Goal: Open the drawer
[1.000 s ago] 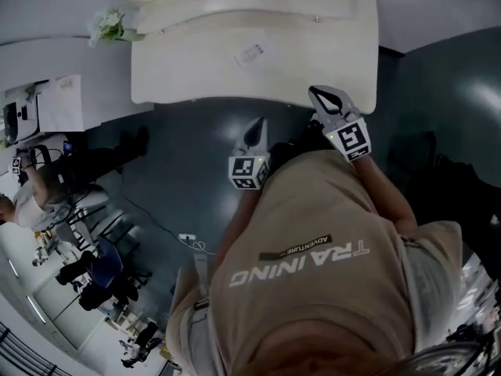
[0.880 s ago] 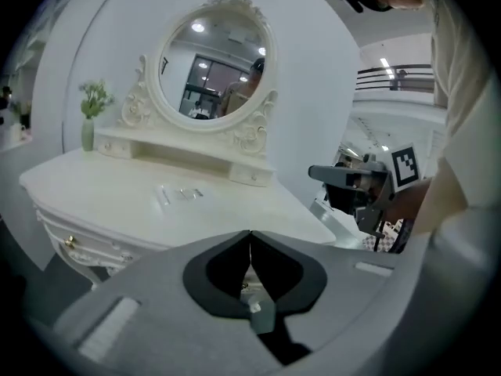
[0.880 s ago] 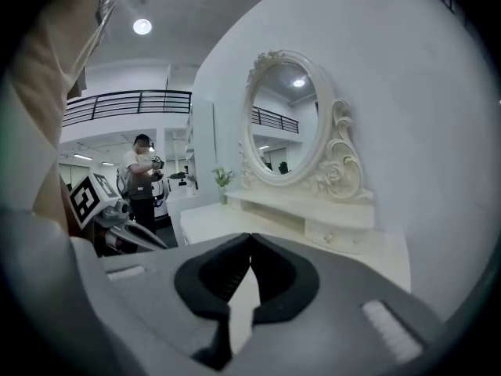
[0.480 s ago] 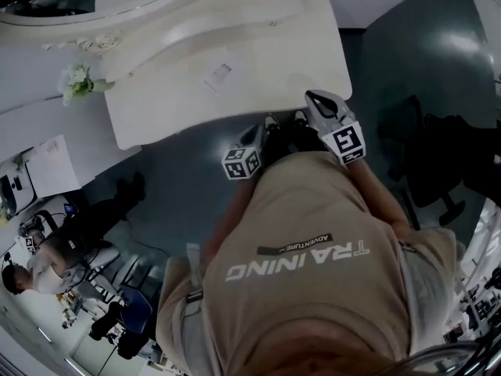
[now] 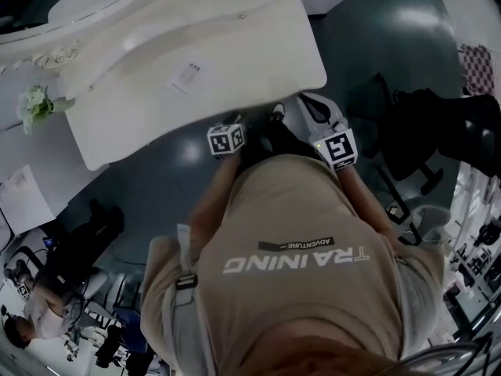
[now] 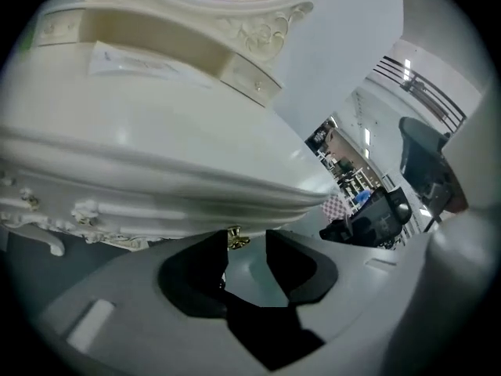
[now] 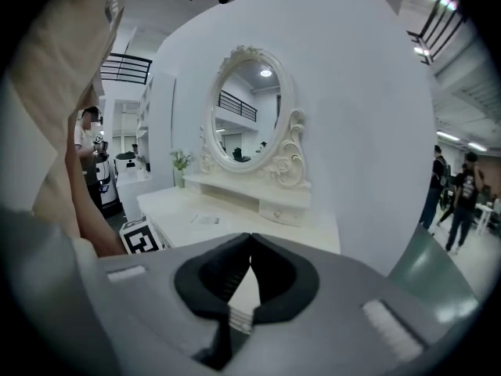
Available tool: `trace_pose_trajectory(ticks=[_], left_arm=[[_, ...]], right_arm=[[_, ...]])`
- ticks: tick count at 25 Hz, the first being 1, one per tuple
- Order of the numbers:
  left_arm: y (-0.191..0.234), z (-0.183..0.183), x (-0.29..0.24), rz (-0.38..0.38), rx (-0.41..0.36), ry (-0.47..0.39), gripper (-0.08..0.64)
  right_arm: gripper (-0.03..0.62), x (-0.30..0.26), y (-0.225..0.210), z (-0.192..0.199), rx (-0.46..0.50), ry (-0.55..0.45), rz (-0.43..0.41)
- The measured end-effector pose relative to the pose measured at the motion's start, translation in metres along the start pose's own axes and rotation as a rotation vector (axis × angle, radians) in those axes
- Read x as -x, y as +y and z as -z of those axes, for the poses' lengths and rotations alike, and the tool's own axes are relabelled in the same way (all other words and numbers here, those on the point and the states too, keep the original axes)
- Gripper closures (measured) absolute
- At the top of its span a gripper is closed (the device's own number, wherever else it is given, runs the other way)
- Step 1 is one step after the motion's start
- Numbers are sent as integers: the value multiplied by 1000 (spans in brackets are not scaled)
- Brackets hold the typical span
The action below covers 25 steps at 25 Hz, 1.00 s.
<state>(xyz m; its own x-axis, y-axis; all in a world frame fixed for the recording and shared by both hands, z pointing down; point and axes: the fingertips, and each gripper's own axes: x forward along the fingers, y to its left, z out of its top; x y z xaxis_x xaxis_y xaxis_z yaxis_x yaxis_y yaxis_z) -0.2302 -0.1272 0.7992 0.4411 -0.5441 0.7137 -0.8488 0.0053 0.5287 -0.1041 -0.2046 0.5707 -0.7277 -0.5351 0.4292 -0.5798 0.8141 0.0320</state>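
Your left claw [image 6: 246,241] is opening, gold drawer knob [image 6: 237,239] between its tips, lower centre, under the white table's [image 6: 156,131] front edge. Your right claw [image 7: 250,245] is closed, empty. Dark glossy floor [image 5: 164,186], white wall [image 7: 352,92].

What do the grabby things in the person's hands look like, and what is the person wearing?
The left tool and right tool each have a smooth grey body and two black curved fingers. Each carries a white cube with black square markers. The left tool's jaws are opening, a small gold knob between their tips. The person wears a beige T-shirt with white lettering.
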Motion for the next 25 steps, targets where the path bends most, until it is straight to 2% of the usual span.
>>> trace_pose_trajectory(ticks=[4,8,17,21,25], left_arm=[[4,13,-29,15,29,84,425],[9,15,-45,-10,35,126,425],[11,8,-51,-41,-4,121,423],[10,11,-48,-20,9,115,423],[10,22,-42,8,23,148,423]], right_arm=[[589,8,-4,1,-4,1,39],[589,13,-7,6,-10,8,50],[589,14,-14,7,-32,2,74],[589,15,-8,3,-28,4,75],[589,20,7,7,-50,15,84]])
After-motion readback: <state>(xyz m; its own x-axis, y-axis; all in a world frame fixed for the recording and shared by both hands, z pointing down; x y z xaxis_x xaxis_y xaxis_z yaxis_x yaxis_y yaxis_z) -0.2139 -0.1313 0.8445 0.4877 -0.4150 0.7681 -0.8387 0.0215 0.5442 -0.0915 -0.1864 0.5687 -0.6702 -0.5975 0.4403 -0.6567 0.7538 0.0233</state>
